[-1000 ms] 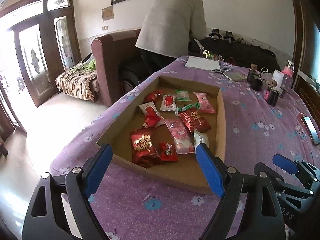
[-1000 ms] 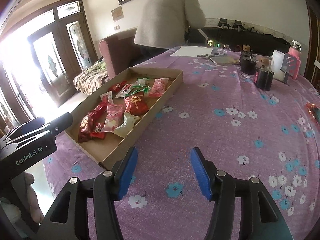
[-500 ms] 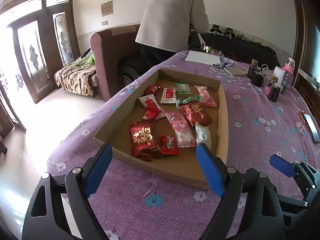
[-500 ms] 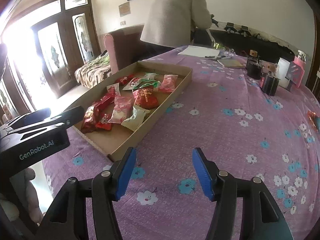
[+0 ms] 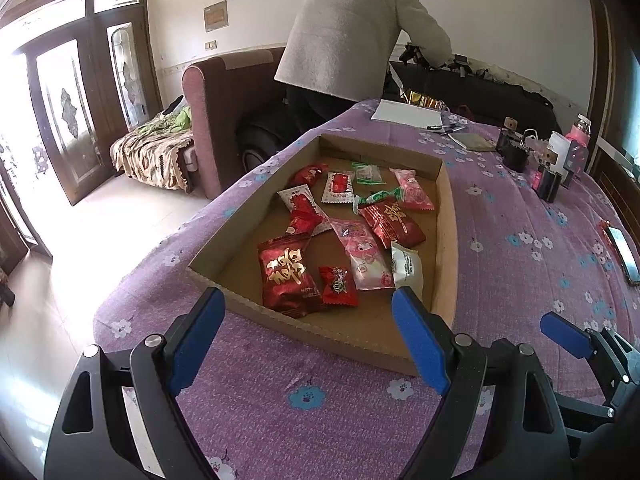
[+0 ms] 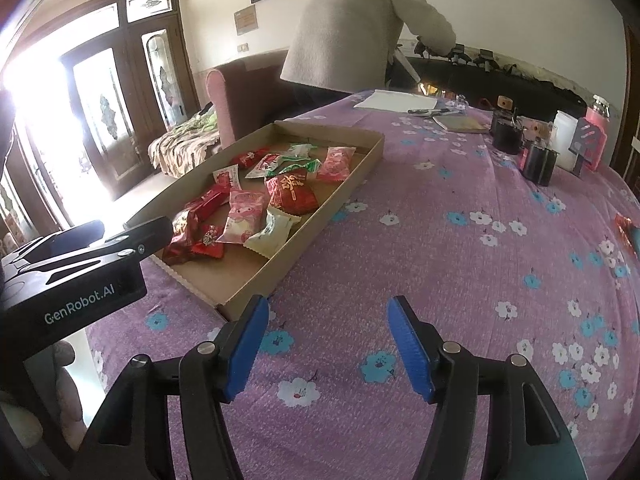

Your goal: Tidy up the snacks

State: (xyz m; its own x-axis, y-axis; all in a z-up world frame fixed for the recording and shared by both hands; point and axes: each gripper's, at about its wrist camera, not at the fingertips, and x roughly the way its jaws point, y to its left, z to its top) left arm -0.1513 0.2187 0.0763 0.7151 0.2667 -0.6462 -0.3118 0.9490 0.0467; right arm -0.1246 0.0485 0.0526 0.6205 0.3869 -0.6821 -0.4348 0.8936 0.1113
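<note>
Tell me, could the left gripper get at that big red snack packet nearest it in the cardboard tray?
Probably yes. The left gripper is open and faces the big red packet, which lies uncovered in the open-topped cardboard tray; only the low near wall stands between.

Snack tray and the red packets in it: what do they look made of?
Tray: looks like plain brown cardboard, matte, with a raw jagged cut edge along the near wall. Big red packet: likely glossy plastic or foil film, given the crinkles, highlights and crimped ends. Small red packet beside it: same shiny crinkled film, probably.
</note>
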